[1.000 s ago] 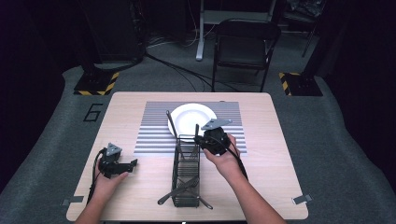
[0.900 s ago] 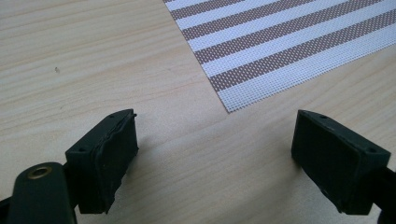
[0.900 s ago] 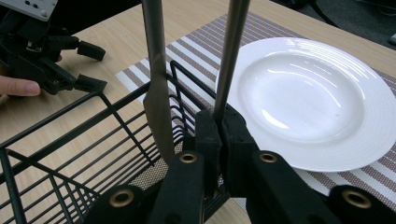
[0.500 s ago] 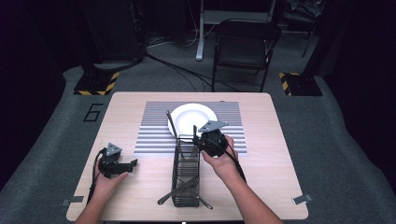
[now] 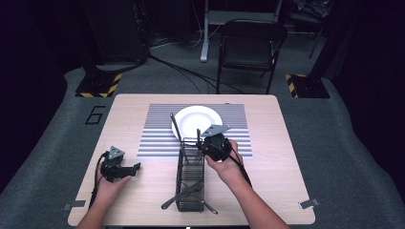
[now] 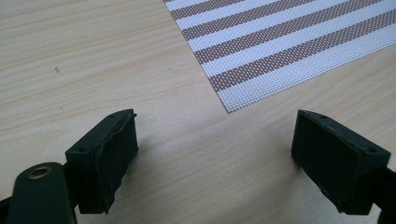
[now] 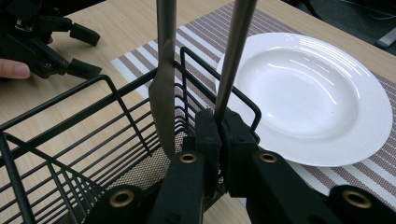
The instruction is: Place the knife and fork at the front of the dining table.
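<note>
In the high view, the right gripper (image 5: 206,143) is pinching a thin metal utensil (image 5: 198,137) standing in the black wire basket (image 5: 190,183), probably to lift it toward the white plate (image 5: 197,121). The left gripper (image 5: 131,168) is resting on the wooden bench (image 5: 286,181). A folding chair (image 5: 250,47) is standing behind.

In the left gripper view, the jaws are spread wide over bare wood beside the striped mat (image 6: 289,42).

In the right gripper view, the jaws are squeezing the utensil's handle (image 7: 233,56) beside a knife (image 7: 164,93).
</note>
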`<state>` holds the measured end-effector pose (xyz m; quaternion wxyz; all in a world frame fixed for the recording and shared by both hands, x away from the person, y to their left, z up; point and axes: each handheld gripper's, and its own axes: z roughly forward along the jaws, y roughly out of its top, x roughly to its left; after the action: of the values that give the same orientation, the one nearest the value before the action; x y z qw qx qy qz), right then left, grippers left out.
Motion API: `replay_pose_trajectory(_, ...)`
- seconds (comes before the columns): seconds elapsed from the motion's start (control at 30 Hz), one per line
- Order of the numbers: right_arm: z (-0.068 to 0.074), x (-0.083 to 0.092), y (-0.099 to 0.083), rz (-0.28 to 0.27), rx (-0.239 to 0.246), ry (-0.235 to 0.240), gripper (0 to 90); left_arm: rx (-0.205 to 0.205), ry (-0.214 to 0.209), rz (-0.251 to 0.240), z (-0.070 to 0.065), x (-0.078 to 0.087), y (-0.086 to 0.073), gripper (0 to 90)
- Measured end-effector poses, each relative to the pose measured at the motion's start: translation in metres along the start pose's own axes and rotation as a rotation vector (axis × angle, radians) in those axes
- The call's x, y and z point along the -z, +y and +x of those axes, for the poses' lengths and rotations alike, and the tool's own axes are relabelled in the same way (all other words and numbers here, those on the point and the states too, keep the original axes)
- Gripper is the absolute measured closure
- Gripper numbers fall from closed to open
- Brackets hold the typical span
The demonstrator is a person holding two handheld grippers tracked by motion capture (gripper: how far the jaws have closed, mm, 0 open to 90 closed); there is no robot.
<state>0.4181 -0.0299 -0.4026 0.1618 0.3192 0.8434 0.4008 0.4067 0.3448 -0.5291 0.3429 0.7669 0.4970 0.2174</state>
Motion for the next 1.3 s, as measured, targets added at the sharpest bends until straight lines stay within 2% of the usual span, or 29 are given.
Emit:
replay_pose_trajectory(0.13, 0.0, 0.0, 0.001, 0.002, -0.009, 0.011, 87.7, 0.0, 0.0, 0.0, 0.0, 0.0, 0.0, 14.3)
replay_pose_trajectory(0.3, 0.002, 0.002, 0.006, -0.004, 0.004, 0.035, 87.8, -0.001, -0.001, -0.001, 0.0, 0.0, 0.0, 14.3)
replay_pose_trajectory(0.47, 0.0, 0.009, 0.014, -0.009, -0.015, 0.06, 87.8, -0.001, -0.003, 0.001, 0.0, 0.0, 0.0, 14.3)
replay_pose_trajectory(0.67, 0.0, 0.021, 0.025, -0.006, -0.031, 0.094, 87.8, -0.006, -0.006, 0.005, 0.0, 0.0, 0.001, 14.3)
replay_pose_trajectory(1.0, 0.003, 0.039, 0.042, -0.008, 0.001, 0.131, 87.8, 0.0, -0.005, 0.004, 0.0, 0.0, 0.0, 14.3)
replay_pose_trajectory(1.3, 0.002, 0.06, 0.056, -0.027, 0.004, 0.164, 87.7, -0.004, -0.006, 0.004, 0.0, 0.0, 0.001, 14.3)
